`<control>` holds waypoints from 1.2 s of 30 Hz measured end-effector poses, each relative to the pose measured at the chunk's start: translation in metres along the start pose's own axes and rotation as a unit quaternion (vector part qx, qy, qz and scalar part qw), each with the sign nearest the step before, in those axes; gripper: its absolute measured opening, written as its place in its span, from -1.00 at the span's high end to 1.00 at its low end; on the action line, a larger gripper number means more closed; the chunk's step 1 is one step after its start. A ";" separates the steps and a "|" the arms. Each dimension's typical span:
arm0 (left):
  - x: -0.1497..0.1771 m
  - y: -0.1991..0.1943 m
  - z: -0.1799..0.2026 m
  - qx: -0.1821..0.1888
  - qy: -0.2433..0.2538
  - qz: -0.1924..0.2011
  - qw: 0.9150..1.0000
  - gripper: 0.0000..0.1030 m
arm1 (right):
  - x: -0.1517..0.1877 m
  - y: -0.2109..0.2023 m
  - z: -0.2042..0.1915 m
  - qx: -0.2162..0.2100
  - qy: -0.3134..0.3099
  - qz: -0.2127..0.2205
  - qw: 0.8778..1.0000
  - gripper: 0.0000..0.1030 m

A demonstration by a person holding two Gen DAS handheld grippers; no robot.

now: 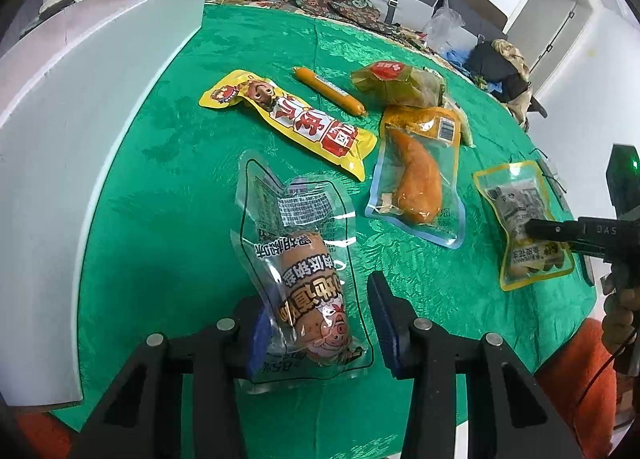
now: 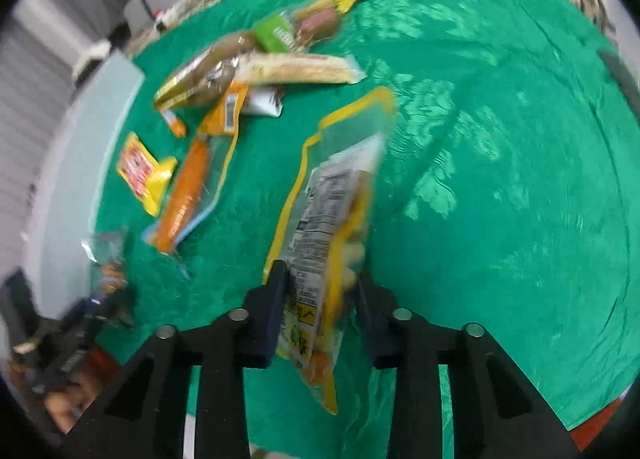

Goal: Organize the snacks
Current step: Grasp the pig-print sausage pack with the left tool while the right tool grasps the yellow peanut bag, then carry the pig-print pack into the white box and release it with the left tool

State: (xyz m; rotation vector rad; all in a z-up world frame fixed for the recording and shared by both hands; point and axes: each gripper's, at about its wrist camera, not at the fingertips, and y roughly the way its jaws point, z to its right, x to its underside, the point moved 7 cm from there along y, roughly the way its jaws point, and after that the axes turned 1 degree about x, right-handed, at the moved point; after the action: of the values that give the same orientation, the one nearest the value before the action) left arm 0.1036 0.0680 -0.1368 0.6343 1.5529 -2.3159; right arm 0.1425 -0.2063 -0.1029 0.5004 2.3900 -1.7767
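Observation:
My left gripper (image 1: 316,323) straddles a clear sausage pack with a pig print (image 1: 308,291) on the green tablecloth; its left pad touches the pack, the right pad stands apart, so it is open. My right gripper (image 2: 320,307) is shut on a yellow-edged clear snack pack (image 2: 332,227), which it holds tilted above the cloth; this pack also shows in the left wrist view (image 1: 524,227) with the right gripper's fingers (image 1: 560,231) on it. A yellow sausage pack (image 1: 292,119), an orange sausage stick (image 1: 328,90) and a chicken-leg pack (image 1: 420,179) lie further back.
A white box (image 1: 80,107) stands along the left of the table. A greenish wrapped snack (image 1: 400,85) lies at the back. More snack packs (image 2: 256,67) are heaped at the far left in the right wrist view. Cushions, cloth and bags lie beyond the table.

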 end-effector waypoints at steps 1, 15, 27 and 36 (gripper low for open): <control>0.000 0.000 0.000 0.002 -0.001 0.000 1.000 0.16 | -0.001 -0.002 0.003 -0.002 0.003 0.002 1.000 0.39; 0.003 0.006 0.004 -0.016 0.024 -0.009 1.000 0.02 | 0.004 0.009 0.014 0.111 -0.012 0.000 0.994 -0.54; 0.009 0.016 0.012 -0.084 0.071 -0.036 0.993 -0.77 | 0.009 0.035 -0.011 0.146 -0.053 -0.020 0.988 -0.84; 0.017 0.020 0.034 -0.106 0.119 -0.064 0.985 -0.13 | -0.005 0.038 -0.005 0.150 -0.057 -0.046 0.986 -0.61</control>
State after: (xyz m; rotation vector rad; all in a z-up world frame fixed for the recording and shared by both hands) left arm 0.0911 0.0287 -0.1500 0.8013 1.9700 -2.1852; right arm 0.1605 -0.1926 -0.1347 0.3132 2.1133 -2.1559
